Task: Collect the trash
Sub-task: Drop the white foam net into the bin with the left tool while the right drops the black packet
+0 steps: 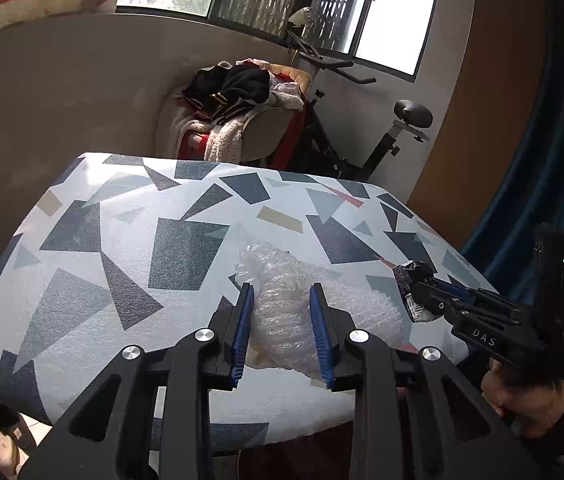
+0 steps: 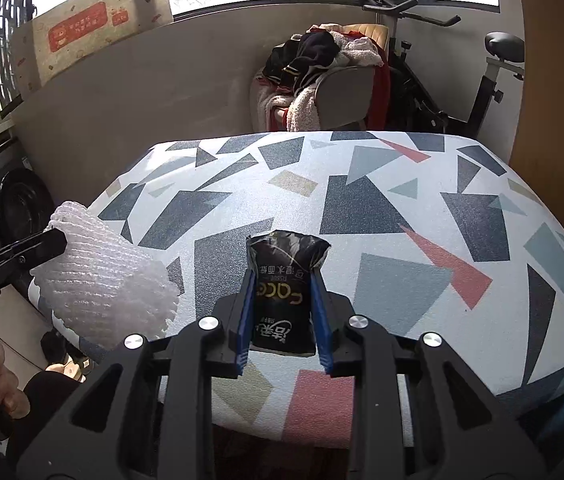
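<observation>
Jaws of left gripper (image 1: 282, 312) clamp crumpled clear bubble-wrap wad (image 1: 282, 320), lower centre of frame, over patterned geometric-print table (image 1: 121, 240); right gripper (image 2: 282, 300) jaws pinch black crinkled tissue packet (image 2: 284, 280), centre frame, above same table.

We look close along each gripper's fingers toward the window wall, both views sharing the patterned table (image 1: 185, 240) beyond the fingertips and each other's gripper
</observation>
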Demonstrator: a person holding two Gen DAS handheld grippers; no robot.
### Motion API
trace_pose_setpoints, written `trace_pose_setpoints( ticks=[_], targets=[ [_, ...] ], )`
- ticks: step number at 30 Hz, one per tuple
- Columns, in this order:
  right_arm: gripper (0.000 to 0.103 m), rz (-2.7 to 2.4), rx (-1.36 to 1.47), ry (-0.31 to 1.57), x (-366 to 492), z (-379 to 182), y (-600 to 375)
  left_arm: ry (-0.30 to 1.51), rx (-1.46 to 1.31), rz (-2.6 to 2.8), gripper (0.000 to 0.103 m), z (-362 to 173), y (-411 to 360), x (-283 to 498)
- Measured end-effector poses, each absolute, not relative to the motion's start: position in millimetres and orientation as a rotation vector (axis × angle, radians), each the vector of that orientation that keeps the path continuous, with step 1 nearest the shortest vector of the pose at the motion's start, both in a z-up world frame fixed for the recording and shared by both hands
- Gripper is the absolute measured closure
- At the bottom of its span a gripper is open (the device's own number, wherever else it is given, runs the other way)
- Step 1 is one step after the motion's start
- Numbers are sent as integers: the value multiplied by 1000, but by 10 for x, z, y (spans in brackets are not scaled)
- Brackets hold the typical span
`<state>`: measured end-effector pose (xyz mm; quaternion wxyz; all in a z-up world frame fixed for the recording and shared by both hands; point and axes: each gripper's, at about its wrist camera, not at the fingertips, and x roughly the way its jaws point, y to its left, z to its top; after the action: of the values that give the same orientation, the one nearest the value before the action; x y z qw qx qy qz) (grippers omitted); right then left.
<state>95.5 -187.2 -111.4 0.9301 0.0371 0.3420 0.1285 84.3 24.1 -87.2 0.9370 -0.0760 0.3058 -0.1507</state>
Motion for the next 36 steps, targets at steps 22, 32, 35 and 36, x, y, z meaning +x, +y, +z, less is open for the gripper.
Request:
trace_pose_setpoints(
  ticks=[22,32,35,36],
  targets=[
    [74,298,54,701,266,-1522,-2097,687,-33,-397,74,-1519,103,68],
    [74,293,133,736,157,-1759,-2224,769,-31,-424,74,-1716,9,162],
    [74,292,130,737,154,-1773,-2220,778,5,-431,74,-1751,-86,163],
    [74,292,130,736,153,-1781,-2220,780,19,-436,74,-1760,-120,162]
  ],
)
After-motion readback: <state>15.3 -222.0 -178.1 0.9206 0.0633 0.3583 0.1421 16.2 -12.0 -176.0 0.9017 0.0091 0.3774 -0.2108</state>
